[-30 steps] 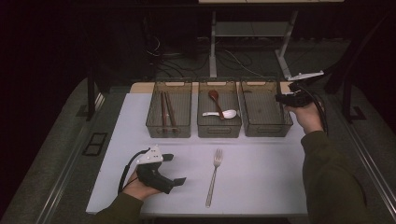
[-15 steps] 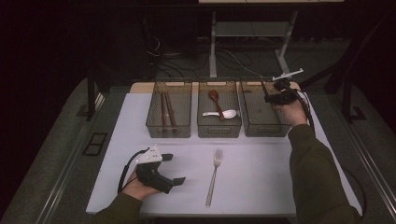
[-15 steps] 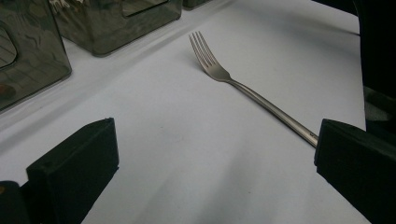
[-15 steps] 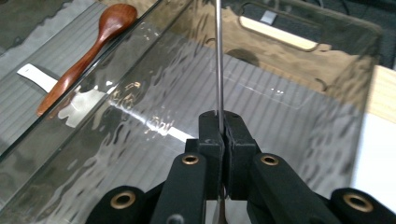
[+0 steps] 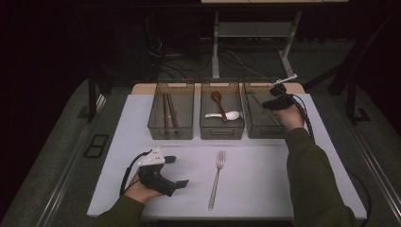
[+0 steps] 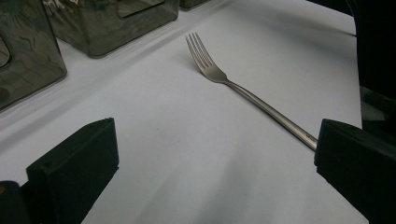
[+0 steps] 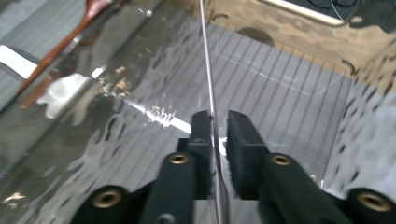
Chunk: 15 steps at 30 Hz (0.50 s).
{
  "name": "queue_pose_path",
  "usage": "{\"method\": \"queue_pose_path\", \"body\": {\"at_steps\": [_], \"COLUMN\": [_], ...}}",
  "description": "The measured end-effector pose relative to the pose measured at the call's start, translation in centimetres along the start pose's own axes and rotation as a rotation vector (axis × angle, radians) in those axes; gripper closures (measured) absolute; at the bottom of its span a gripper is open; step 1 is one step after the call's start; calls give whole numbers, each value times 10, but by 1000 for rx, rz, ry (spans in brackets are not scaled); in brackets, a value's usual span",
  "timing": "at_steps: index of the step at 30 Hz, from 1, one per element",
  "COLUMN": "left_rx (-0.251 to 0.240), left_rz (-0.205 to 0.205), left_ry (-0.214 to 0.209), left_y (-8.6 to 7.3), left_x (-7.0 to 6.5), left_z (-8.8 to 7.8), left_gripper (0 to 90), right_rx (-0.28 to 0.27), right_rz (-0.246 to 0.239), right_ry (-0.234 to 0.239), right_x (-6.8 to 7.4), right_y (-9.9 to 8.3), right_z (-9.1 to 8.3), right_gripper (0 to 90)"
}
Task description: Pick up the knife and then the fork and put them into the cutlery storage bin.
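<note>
Now the right hand-held gripper (image 7: 219,135), jaws just parting, straddles a knife (image 7: 208,84) over the bin (image 7: 299,93).

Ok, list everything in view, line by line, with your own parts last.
Bins: three, clear smoky grey, in a row at the far edge of the mat.
Chopsticks: two, brown, in the left bin.
Wooden spoon: one, reddish brown, in the middle bin.
White spoon: one, white, in the middle bin.
Fork: one, silver, lying on the mat near its front.
Thin metal utensil: one, silver, seen edge-on over the right bin; kind unclear.
Mat: one, white, covering the table.
Left gripper: black, open, resting on the mat left of the fork.
Right gripper: black, over the right bin, jaws just opening with the metal utensil between them.
</note>
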<state>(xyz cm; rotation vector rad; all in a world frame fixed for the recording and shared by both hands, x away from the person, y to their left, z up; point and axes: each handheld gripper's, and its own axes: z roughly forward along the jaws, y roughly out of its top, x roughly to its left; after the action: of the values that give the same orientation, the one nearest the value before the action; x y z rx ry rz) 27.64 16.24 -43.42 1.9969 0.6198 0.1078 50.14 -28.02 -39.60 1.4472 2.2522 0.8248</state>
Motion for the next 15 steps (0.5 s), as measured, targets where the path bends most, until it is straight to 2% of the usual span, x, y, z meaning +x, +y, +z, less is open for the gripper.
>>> {"method": "queue_pose_path", "body": {"at_steps": [1,6,8,11,15], "left_rx": [-2,2,5,12,23], "left_rz": [-2,0,3,4,4], "left_ry": [-1,-2,0,10,30], "left_y": [0,0,0,0,-1], "left_x": [0,0,0,0,0], "left_z": [0,0,0,1,1], "left_gripper": [0,0,0,0,0], "right_rx": [3,-31,-38,-68,-113], "right_rz": [7,22,16,26,10], "right_ry": [-8,35,38,60,73], "right_x": [-1,-2,-1,2,5], "right_y": [0,0,0,-2,-9], "right_z": [0,-8,-11,-21,-37], "right_gripper": [739,645,616,556,470]}}
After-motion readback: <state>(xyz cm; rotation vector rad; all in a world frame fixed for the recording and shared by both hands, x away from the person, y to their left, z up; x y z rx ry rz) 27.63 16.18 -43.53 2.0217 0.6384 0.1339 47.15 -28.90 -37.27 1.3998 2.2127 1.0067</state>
